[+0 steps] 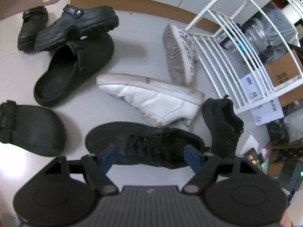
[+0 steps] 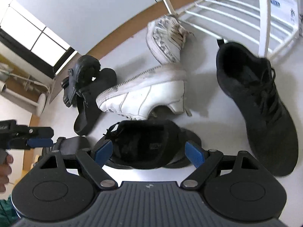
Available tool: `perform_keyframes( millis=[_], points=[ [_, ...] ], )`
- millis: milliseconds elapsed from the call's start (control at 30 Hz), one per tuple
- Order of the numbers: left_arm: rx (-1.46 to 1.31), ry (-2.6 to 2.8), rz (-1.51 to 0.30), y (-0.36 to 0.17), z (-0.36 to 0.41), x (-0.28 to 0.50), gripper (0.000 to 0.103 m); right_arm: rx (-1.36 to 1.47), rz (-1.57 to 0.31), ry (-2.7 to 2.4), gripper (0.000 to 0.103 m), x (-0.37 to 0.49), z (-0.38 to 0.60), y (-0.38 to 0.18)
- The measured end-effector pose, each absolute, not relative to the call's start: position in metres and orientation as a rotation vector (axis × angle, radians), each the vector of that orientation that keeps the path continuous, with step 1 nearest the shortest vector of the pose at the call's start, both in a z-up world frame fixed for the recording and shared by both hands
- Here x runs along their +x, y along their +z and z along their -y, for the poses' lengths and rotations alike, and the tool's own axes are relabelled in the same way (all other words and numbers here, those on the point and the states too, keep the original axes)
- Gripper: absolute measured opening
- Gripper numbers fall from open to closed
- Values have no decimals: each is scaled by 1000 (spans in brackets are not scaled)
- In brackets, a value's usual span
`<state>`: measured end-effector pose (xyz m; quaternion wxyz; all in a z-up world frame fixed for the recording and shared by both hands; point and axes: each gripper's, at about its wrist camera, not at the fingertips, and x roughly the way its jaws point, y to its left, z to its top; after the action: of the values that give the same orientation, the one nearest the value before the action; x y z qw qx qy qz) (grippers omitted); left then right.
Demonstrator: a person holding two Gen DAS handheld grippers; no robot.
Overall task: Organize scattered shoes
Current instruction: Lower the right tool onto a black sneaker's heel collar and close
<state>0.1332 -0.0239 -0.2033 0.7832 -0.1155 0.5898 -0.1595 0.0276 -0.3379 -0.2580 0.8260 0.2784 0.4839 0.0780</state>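
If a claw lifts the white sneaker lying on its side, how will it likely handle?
The white sneaker has a thick sole, so it probably stays stiff lengthwise. Its smooth leather-like side may slip between pads. It leans over a black sneaker, so lifting it could nudge that one.

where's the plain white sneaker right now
The plain white sneaker lies on its side mid-floor in the left wrist view, between the black lace-up sneaker nearest the camera and the patterned white sneaker beside the white shoe rack.
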Motion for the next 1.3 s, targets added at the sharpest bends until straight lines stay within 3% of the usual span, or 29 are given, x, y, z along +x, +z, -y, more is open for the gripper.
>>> perform_keyframes(
  millis=[433,1300],
  points=[
    [-279,-385,-1315,-246,33,143,82,520,-1068,76,87,40,326,-278],
    [-339,-322,-1311,-256,1,137,82,669,-1231,146,87,63,300,-330]
  ],
)
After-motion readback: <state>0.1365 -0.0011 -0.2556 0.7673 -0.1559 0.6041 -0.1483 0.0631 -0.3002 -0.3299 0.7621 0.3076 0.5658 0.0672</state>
